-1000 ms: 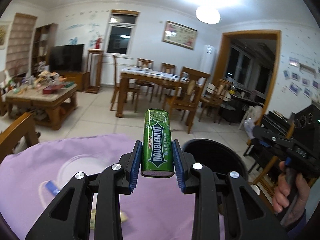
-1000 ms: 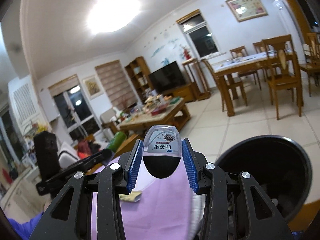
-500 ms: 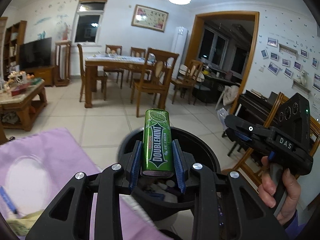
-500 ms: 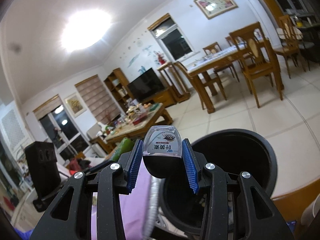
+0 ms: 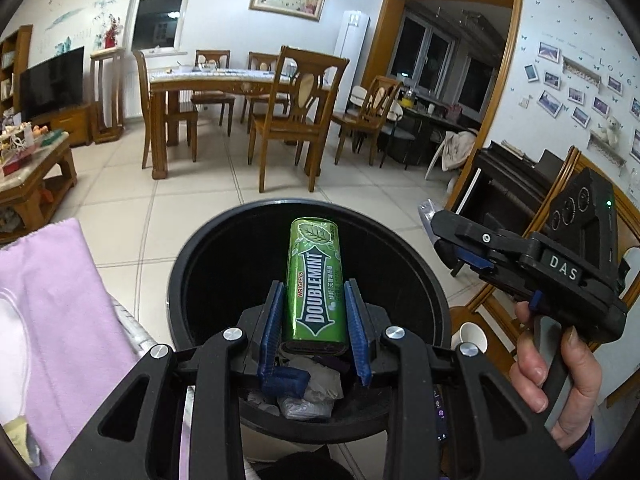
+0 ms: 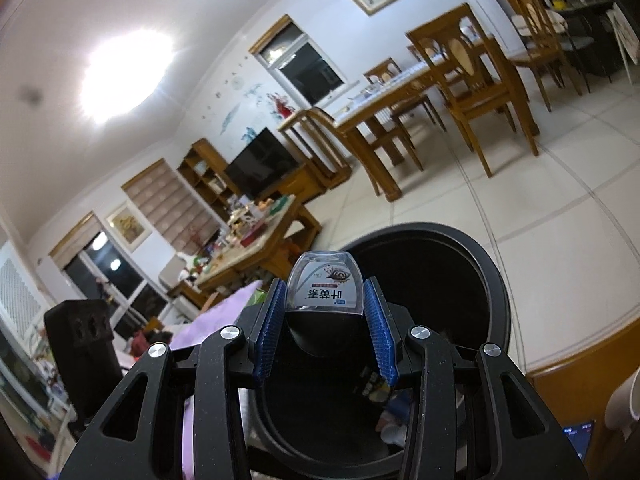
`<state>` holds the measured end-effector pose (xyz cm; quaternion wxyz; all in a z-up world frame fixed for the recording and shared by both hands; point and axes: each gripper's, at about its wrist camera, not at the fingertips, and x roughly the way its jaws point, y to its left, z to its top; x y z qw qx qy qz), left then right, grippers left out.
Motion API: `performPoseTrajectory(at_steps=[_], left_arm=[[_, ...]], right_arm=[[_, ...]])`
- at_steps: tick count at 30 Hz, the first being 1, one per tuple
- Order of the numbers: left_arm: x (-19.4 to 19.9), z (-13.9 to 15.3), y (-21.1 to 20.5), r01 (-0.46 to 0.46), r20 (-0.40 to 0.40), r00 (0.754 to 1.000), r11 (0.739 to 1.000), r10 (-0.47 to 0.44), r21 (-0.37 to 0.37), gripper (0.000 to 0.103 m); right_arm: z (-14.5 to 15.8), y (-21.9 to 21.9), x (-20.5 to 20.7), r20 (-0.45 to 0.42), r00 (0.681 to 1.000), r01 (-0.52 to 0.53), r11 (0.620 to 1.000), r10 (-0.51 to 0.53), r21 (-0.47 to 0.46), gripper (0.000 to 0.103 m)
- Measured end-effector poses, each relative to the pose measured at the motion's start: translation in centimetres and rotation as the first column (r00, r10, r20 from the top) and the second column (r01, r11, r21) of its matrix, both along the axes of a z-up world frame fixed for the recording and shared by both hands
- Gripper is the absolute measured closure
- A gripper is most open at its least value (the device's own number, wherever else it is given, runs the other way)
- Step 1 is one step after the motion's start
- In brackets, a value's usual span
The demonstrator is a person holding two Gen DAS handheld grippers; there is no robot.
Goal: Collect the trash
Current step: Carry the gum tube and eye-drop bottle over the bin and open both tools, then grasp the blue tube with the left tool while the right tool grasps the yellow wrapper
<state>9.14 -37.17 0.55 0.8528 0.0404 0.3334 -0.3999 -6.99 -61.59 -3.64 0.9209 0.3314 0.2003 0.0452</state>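
Gripping a green gum pack (image 5: pixel 316 284), the left gripper (image 5: pixel 314 320) has its blue pads (image 5: pixel 271 332) clamped on both long sides of the pack, near its lower end. Pack stands upright btwn the fingers, label facing the cam, top end poking past the tips. It hangs over the mouth of the black bin (image 5: pixel 180 280); crumpled trash (image 5: pixel 308 396) lies in the bin's bottom, below the pads. Purple cloth (image 5: pixel 68 300) sits left of the bin, w/ a yellowish scrap (image 5: pixel 16 432) at its near edge.

Further right, the right gripper (image 6: pixel 324 312) is clamped on a small bottle (image 6: pixel 325 292) w/ a clear body and black cap. Pads (image 6: pixel 378 344) press its two sides; cap end sits back toward the cam. Bottle is also over the bin (image 6: pixel 492 288), near its rim on the cloth (image 6: pixel 232 304) side. In the left cam the right gripper (image 5: pixel 444 236) shows at the bin's right edge, a hand (image 5: pixel 560 376) on its handle.
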Motion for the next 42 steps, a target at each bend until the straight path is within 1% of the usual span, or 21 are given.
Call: performPoseTrajectory(at_steps=[4,11,18,19,20,21,22,29,36,40,42], left_arm=[[-0.1,-0.7,-0.7,0.005,-0.009,1.0,1.0,-0.005,0.021,0.072],[-0.4,-1.8,-2.4,0.018,-0.02,1.0,0.998,-0.017,0.062,0.072],[0.0,-2.4,-2.4,0.027,-0.037,0.999,0.996,-0.024,0.085,0.071],[0.0,-2.3,-2.4,0.024,-0.034,0.999,0.996,-0.021,0.085,0.071],[-0.1,-2.1,-2.3,0.022,-0.03,0.999,0.996,-0.02,0.083,0.07],[-0.2,-2.0,-2.4,0.022,-0.028,0.999,0.996,-0.02,0.085,0.07],[-0.3,-1.8,-2.4,0.024,-0.025,0.999,0.996,-0.022,0.086,0.07],[-1.4,-1.2,-2.0,0.033,-0.009,0.999,0.996,-0.032,0.082,0.07],[-1.6,0.0,0.6,-0.007,-0.011,1.0,0.998,0.007,0.055,0.07],[-1.5,0.5,3.9,-0.059,-0.01,0.998,0.997,0.059,0.043,0.069],[-1.1,0.7,5.9,-0.089,-0.013,0.996,0.995,0.089,0.038,0.069]], right_arm=[[-1.5,-0.5,0.5,-0.016,1.0,0.005,1.0,-0.005,0.021,0.062],[-2.8,-0.5,1.4,-0.047,0.999,0.002,0.999,0.0,0.041,0.062],[-3.6,-0.3,2.5,-0.068,0.998,-0.004,0.998,0.008,0.058,0.061],[-3.7,-0.3,2.6,-0.069,0.998,-0.004,0.998,0.008,0.06,0.06],[-3.7,-0.3,2.6,-0.07,0.998,-0.002,0.998,0.006,0.062,0.055],[-3.4,0.1,2.4,-0.07,0.998,0.001,0.998,0.003,0.061,0.047],[-3.4,0.2,2.3,-0.07,0.998,0.005,0.998,-0.001,0.06,0.045],[-2.6,1.0,1.9,-0.064,0.998,-0.004,0.999,0.006,0.036,0.045],[-0.9,2.9,2.3,-0.055,0.997,-0.045,0.999,0.045,-0.006,0.045],[0.4,5.2,2.8,-0.051,0.995,-0.091,0.995,0.089,-0.038,0.045],[1.3,7.0,3.7,-0.051,0.991,-0.129,0.99,0.126,-0.059,0.045]])
